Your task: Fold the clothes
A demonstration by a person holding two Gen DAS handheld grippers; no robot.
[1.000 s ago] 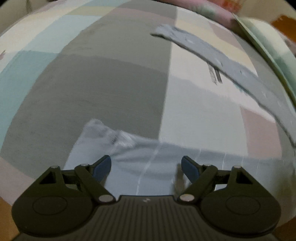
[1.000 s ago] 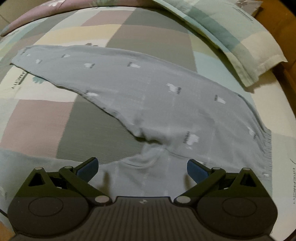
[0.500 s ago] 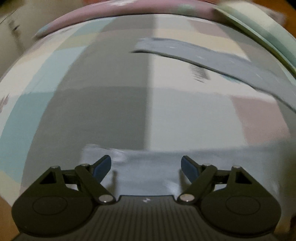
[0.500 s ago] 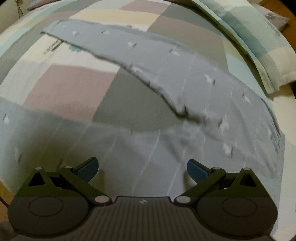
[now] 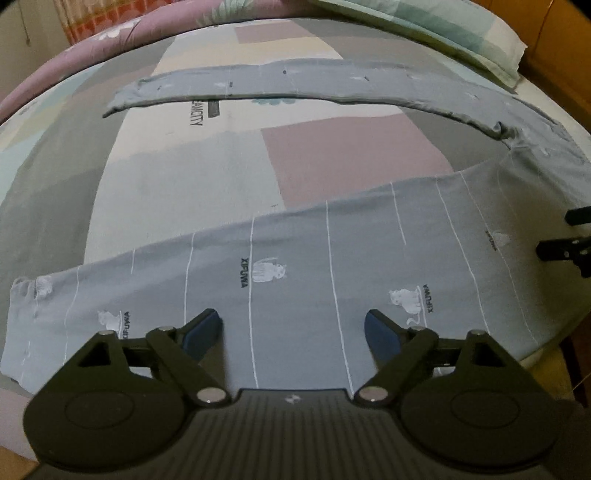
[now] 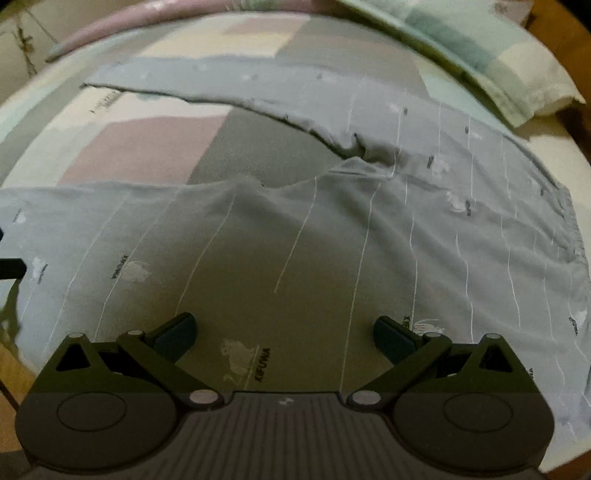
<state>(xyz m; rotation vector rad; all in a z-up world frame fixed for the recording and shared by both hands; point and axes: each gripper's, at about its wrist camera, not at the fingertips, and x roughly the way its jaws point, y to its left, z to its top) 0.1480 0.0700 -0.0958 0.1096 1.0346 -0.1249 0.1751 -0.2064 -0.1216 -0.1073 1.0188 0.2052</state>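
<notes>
Bedsheet [image 5: 354,155] bare between trousers' [image 5: 295,280] legs.

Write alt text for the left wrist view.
Grey cotton pyjama trousers with thin white stripes and small white cat prints lie spread on a pastel patchwork bedsheet, legs splayed apart. The open left gripper hangs over the nearer leg, gripping nothing. The right gripper's tip shows at the right edge, and a pale checked pillow lies beyond.

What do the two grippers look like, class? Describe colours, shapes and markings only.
Each hand-held gripper, left and right, has a black ribbed body with a small white mark, two rounded black lobes with circular recesses, angled link arms with silver pivot pins, and dark blue fingertip pads. No cables, sleeves or hands show.
</notes>
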